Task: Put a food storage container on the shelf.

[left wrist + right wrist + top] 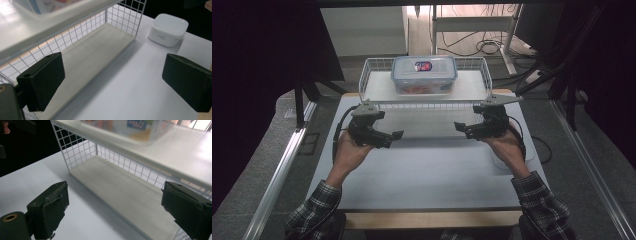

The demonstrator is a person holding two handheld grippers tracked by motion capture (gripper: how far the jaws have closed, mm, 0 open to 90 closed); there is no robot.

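Two grippers are being held over the white table (pixel 427 175), both short of the wire shelf (pixel 482 75) at its far side. Left gripper (pixel 398 134) is being carried in the left hand (pixel 348 152), jaws wide apart and empty, tips being pointed toward the table's middle. Right gripper (pixel 458 126) is being carried in the right hand (pixel 507 150), jaws likewise spread wide with nothing between them, tips being aimed back at the left one. A gap of bare table is being kept between the two.

Clear lidded container (pixel 424 74) with a blue-and-red label is being borne on the shelf's upper deck, roughly centred, well apart from both grippers. Lower board (pixel 100 53) of the shelf is being seen bare in both gripper views.

Small white lidded box (pixel 168 28) is being shown on the table just beside the shelf's right end, in the left gripper view.
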